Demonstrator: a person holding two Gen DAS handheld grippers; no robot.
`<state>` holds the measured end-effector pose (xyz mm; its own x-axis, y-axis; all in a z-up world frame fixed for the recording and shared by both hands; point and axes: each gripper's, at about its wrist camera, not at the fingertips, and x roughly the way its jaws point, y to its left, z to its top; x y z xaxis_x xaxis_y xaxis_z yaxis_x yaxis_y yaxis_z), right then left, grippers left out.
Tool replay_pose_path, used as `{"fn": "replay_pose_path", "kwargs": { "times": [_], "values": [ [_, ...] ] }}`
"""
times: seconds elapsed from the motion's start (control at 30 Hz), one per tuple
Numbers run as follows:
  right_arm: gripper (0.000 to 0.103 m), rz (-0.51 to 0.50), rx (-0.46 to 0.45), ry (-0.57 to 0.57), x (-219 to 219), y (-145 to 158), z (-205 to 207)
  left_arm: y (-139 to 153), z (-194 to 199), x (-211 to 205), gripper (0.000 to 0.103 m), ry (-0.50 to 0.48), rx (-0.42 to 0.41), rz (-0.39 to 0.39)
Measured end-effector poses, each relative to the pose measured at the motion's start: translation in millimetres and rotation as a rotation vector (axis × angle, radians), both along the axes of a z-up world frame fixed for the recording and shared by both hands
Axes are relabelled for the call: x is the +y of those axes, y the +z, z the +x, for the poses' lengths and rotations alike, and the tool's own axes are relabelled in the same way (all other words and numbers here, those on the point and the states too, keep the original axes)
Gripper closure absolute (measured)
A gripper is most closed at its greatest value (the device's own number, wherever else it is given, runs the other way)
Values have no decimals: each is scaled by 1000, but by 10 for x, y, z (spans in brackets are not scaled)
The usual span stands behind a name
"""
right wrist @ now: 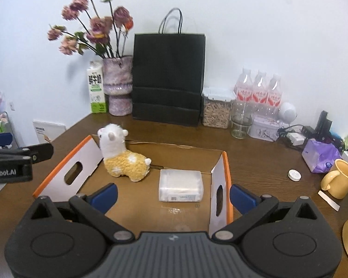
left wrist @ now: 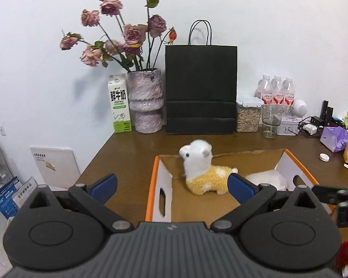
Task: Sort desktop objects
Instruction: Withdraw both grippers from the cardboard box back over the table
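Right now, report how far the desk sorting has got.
Done: plush alpaca and clear plastic box sit in the cardboard box. In hand: nothing; left gripper and right gripper are open. Left: yellow mug, white cap, purple pack.

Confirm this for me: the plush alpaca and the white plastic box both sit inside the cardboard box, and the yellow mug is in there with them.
Not quite. The yellow mug stands outside the cardboard box, on the table to its right, as the right wrist view shows. The plush alpaca and the white plastic box are indeed inside it.
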<state>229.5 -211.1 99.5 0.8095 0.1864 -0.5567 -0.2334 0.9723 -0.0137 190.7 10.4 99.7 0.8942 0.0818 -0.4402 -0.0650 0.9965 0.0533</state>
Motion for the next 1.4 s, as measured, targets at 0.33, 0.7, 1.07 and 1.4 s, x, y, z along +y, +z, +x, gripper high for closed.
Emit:
{"fn": "replay_pose_path", "kwargs": {
  "times": [0.33,0.7,1.07,1.4],
  "values": [
    [0,17,-61,-12,-340,-435,-777,-467,-651,359,0,15,18,-39],
    [0,43,-30,-86,-637,-1100,-1364,-1000,-1311,747,0,115,7,-102],
    [0,28,4,-111,-675,-1532,-1476,-1293,-1403,708,0,123,40,-35],
    [0,39,-38,-148,-712,-1589,-1480,-1546,-1345,681,0,111,91,-48]
  ]
}}
